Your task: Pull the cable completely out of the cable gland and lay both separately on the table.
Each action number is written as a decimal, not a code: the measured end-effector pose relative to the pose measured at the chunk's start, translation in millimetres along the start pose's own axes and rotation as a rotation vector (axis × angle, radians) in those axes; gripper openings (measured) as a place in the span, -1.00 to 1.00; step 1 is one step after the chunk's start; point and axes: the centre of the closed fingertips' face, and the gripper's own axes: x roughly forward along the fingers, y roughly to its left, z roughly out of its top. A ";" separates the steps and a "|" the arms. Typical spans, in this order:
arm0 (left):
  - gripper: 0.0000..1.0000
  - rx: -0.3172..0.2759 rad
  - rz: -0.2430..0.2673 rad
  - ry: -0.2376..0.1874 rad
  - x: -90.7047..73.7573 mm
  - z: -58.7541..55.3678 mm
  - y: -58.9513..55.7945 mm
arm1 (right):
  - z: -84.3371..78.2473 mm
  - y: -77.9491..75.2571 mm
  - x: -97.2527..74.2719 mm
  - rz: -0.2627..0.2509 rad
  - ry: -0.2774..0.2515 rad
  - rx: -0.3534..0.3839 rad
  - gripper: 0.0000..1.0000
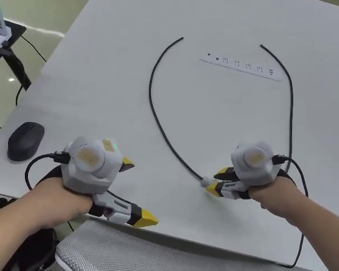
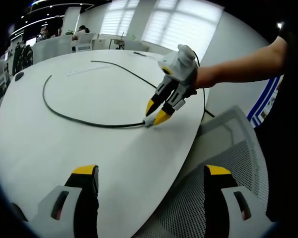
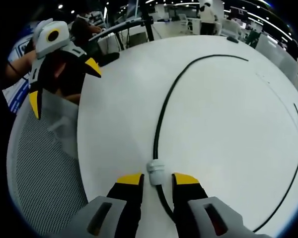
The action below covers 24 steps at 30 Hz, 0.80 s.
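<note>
A long black cable (image 1: 158, 121) lies in a wide loop on the white table (image 1: 101, 73). It runs through a small white cable gland (image 1: 206, 182) near the front edge. My right gripper (image 1: 218, 180) is low on the table with the gland (image 3: 155, 171) between its yellow fingertips; a thin gap shows on each side, so the jaws are open around it. The cable (image 3: 164, 106) runs away from the gland and passes back under this gripper. My left gripper (image 1: 137, 192) hovers over the table's front edge, wide open and empty, a forearm's length left of the gland (image 2: 148, 122).
A white power strip (image 1: 240, 66) lies at the back, between the cable's two ends. A dark mouse (image 1: 25, 140) sits at the left edge. A grey mesh chair (image 1: 101, 248) stands against the table's front edge, below the left gripper.
</note>
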 end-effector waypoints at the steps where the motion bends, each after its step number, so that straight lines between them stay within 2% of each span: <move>1: 0.74 0.000 -0.001 0.002 0.2 0.0 -0.3 | -0.9 -0.8 0.6 -0.001 0.007 -0.006 -0.64; 9: 0.72 0.006 -0.006 0.004 1.0 0.8 0.0 | -5.4 -0.5 4.2 0.025 0.046 -0.035 -0.81; 16: 0.71 0.000 -0.001 0.003 1.0 0.7 2.2 | -5.3 -1.2 3.8 0.014 0.060 -0.063 -0.84; 24: 0.70 0.010 -0.007 0.009 4.0 4.3 0.2 | -1.8 9.0 -2.8 0.054 0.073 -0.050 -0.86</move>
